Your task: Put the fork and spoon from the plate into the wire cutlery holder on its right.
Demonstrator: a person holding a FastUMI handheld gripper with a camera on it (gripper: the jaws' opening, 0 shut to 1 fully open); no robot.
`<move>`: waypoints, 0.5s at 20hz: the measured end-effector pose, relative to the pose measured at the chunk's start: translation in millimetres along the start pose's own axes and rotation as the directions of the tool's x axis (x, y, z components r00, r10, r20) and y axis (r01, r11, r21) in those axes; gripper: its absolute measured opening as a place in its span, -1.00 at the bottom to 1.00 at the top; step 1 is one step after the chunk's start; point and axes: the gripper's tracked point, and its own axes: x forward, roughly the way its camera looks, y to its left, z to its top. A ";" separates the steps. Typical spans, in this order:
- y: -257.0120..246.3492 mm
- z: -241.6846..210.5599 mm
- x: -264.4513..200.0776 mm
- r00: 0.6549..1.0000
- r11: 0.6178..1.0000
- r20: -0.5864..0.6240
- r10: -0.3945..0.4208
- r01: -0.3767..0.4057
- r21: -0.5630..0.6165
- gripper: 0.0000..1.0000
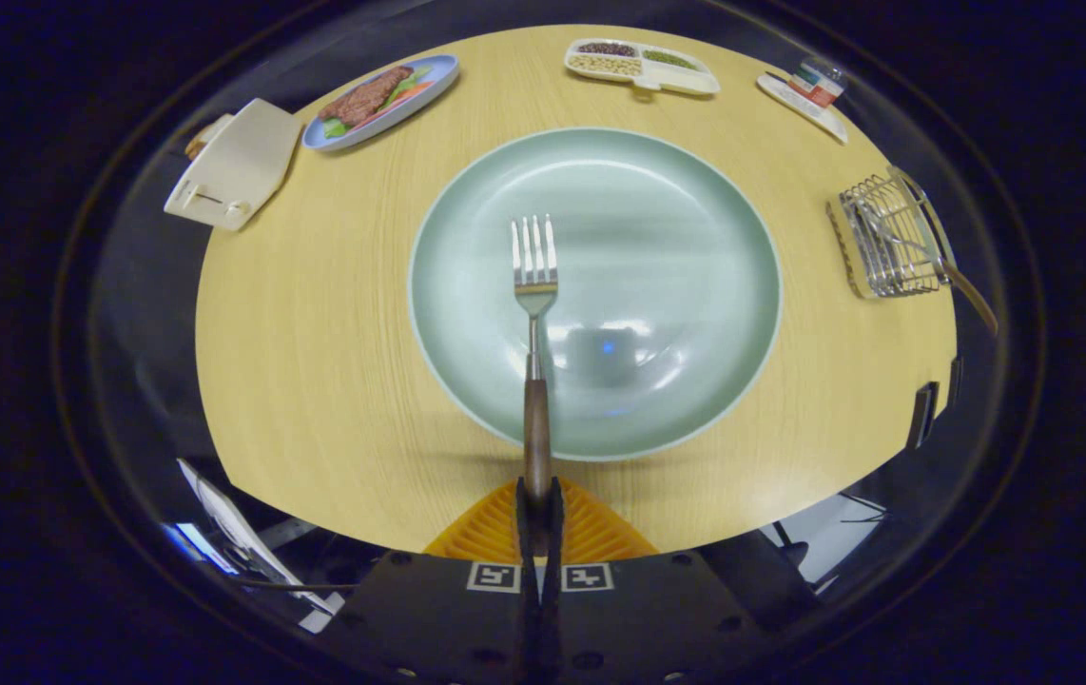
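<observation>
My gripper (538, 495) is shut on the wooden handle of the fork (534, 285), which sticks out straight ahead of the fingers. The fork's metal tines hang above the pale green plate (695, 238), clear of its surface. The plate sits in the middle of the round wooden table (315, 362) with nothing lying in it. To the plate's right stands the wire cutlery holder (890, 238), and a wooden-handled utensil (966, 285) leans out of it toward the table's edge; its head is hidden inside the wires.
At the table's far side lie a blue plate of food (381, 100), a white divided tray with grains (640, 67), a small white dish with a packet (804, 95), and a cream-coloured box (234, 166) far left. Dark clips (925, 414) sit on the right edge.
</observation>
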 end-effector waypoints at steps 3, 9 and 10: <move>-6.2 -6.5 -22.2 0.999 0.999 -0.015 0.045 -0.045 -0.020 -0.98; -32.3 -0.9 -96.7 0.993 0.993 0.020 0.113 -0.112 -0.035 -0.98; -40.0 4.6 -109.4 0.993 0.993 0.034 0.113 -0.112 -0.037 -0.98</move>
